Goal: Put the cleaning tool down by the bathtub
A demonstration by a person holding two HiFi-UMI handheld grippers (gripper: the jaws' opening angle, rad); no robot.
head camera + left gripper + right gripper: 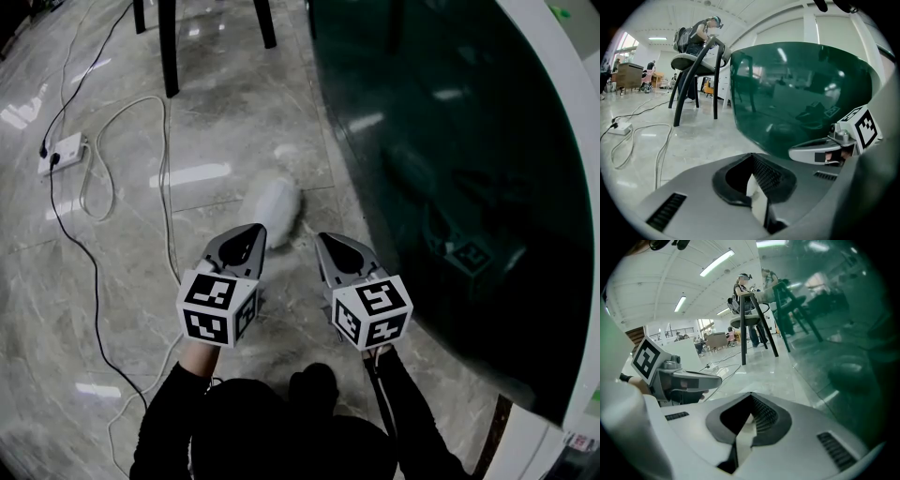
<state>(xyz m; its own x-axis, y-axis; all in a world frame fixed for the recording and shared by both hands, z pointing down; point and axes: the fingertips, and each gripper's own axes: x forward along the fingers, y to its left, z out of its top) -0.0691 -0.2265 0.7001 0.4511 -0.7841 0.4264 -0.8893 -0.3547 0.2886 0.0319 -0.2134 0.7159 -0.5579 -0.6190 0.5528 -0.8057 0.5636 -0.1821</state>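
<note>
The cleaning tool (277,212) is a white, fluffy, blurred shape lying on the marble floor just left of the dark green bathtub (450,141). My left gripper (255,231) hovers just short of it, tips close to its near end, jaws shut with nothing between them. My right gripper (324,240) is alongside, nearer the tub wall, its jaws also together and empty. In the left gripper view the shut jaws (752,157) face the tub (797,93), with the right gripper (820,152) at the right. In the right gripper view the jaws (751,395) meet; the left gripper (689,378) shows at the left.
A white power strip (61,153) lies on the floor at the left, with a white cable (164,187) and a black cable looping toward me. Black chair legs (169,47) stand at the far end. People stand far back in the room (701,30).
</note>
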